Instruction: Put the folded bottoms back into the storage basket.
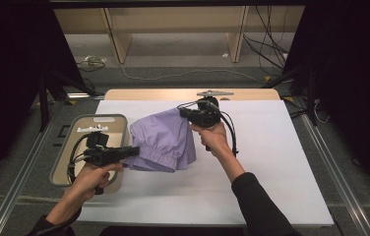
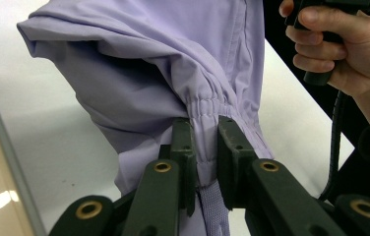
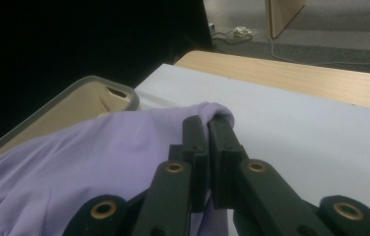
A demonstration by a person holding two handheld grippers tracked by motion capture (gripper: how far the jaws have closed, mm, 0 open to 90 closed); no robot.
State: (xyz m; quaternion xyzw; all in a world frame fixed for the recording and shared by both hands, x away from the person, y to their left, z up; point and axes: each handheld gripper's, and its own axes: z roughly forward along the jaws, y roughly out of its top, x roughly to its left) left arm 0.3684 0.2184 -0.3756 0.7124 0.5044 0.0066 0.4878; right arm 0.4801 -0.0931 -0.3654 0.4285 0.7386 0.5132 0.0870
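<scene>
Folding looks like the step in hand, w/ both claws gripping one lilac garment (image 1: 162, 140) that sits mid-desk on the white sheet (image 1: 271, 162), just right of the grey tray (image 1: 105, 119). Left claw (image 1: 133, 151) is clenched on the gathered elastic hem at the near-left edge; in the left gripper view the jaws pinch the ruched band (image 2: 205, 105) w/ a woven drawstring (image 2: 216, 206) hanging below them. Right claw (image 1: 182, 112) is clenched on a far corner of the cloth, lifted off the desk; in the right gripper view the jaws close on a small peak of fabric (image 3: 215, 112). Garment is thin, smooth, matte woven stuff, prob. light synthetic or cotton blend, w/ soft folds and a stitched seam down one panel; it drapes loose between the two grips and bunches at the elastic. Tray is shallow, rounded corners, tan inside. Next move, as I judge it: carry the raised corner over toward the near edge while the left keeps the hem taut, so the fold lands flat w/o wrinkles. Slippery cloth may slide out of a small pinch, so go slow.
</scene>
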